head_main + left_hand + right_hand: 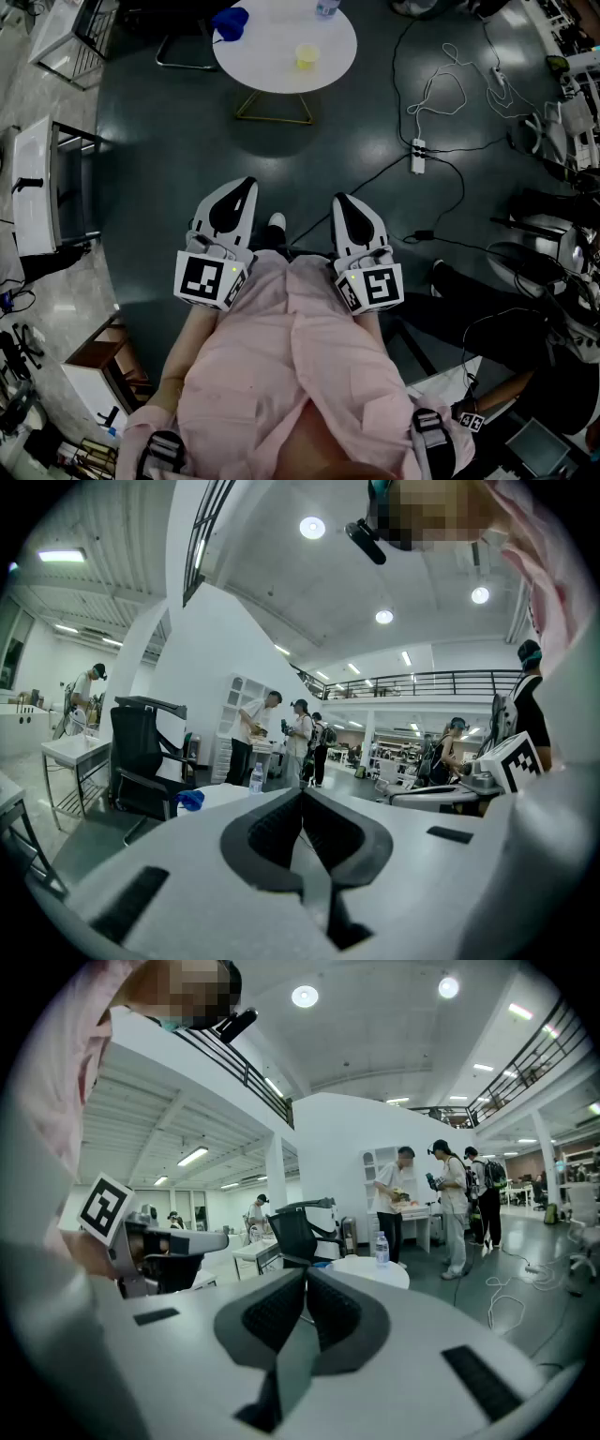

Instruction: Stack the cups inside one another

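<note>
Pink shirt, soft and creased, fills the near frame. You hold both grippers close against it: left gripper and right gripper, white shells with ribbed black pads, jaws pressed together on nothing. Beyond, dark glossy floor. Far off, round white table: translucent yellow cup upright, mouth up; blue cup near the rim, axis unclear.

Table: white top, gold frame.
Near cup: pale yellow.
Far cup: blue.
Left gripper, right gripper: white shells, black insets, black-and-white square markers.
Shirt: pale pink.
Floor: dark grey.
</note>
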`<state>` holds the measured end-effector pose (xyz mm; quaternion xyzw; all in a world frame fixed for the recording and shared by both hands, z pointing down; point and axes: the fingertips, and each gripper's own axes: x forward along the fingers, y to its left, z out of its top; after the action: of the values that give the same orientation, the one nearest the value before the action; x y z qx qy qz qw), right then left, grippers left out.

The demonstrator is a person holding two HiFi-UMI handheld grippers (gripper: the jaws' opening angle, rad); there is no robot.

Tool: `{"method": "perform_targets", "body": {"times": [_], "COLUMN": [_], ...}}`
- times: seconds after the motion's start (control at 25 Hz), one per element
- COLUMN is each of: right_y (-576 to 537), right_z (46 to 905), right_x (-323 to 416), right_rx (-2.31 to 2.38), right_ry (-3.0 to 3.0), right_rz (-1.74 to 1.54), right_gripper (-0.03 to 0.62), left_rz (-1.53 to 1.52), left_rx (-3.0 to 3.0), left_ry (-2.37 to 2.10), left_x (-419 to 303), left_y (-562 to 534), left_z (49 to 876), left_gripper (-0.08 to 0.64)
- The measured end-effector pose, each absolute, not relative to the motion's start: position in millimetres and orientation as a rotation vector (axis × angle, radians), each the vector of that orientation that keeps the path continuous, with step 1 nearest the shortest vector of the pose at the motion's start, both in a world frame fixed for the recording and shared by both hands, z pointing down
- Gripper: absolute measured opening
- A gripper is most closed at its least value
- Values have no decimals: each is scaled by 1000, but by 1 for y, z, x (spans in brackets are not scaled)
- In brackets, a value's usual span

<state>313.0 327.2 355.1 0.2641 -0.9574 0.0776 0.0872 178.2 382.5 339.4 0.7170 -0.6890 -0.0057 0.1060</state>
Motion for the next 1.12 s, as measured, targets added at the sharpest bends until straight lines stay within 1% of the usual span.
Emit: {"method": "perform_targets", "body": {"times": [1.12], "right_y": [328], "right_z": [351], "right_x": [331], "right_rx": [732], "right_ry": [-2916], "right_rz": [254], "right_gripper": [34], "left_rz": [-19], "left_rx": [2090], "left_ry": [-2087], "left_x": [194], "left_y": [385], "left_z": [332], "left_gripper": [18]}}
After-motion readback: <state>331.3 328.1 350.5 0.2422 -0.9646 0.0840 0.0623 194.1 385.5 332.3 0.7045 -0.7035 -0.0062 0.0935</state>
